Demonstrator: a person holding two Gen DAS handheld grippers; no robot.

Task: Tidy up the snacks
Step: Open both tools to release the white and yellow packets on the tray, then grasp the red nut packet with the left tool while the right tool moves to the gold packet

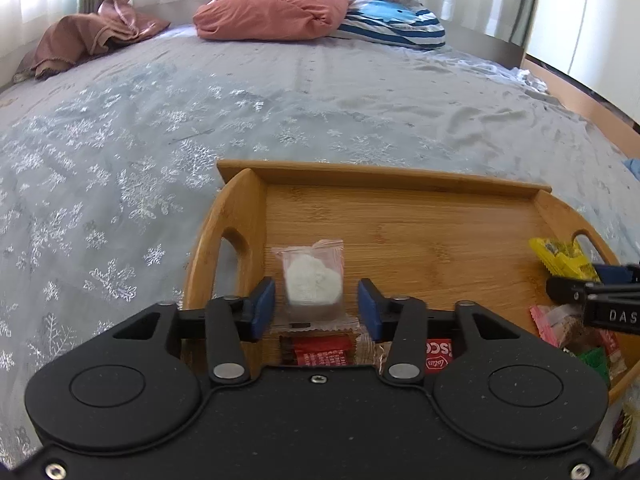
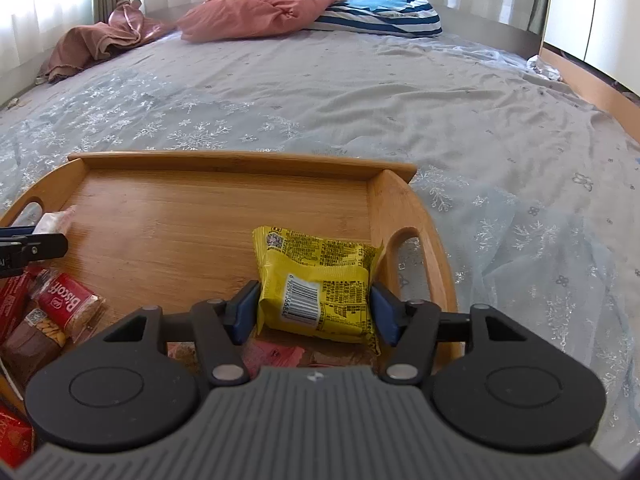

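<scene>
Left wrist view
Left gripper (image 1: 316,308): jaws apart, a gap on each side of the white snack; pads do not press it.
White snack (image 1: 314,280): clear packet with a pink edge, lying on the tray floor near the tray's 9 o'clock wall.
Tray (image 1: 384,178): wooden, on the bed (image 1: 160,120).
Red packets (image 1: 324,354): at 6 o'clock of the white snack, partly hidden by the gripper.

Right wrist view
Right gripper (image 2: 314,312): jaws apart around the yellow packet; both pads very near its sides, contact I cannot tell.
Yellow packet (image 2: 320,280): on the tray floor, near the 3 o'clock handle.
Biscoff packet (image 2: 70,306): at 9 o'clock of the gripper, in a pile of snacks.
Pink pillow (image 2: 256,10): far end of bed, 12 o'clock.
</scene>
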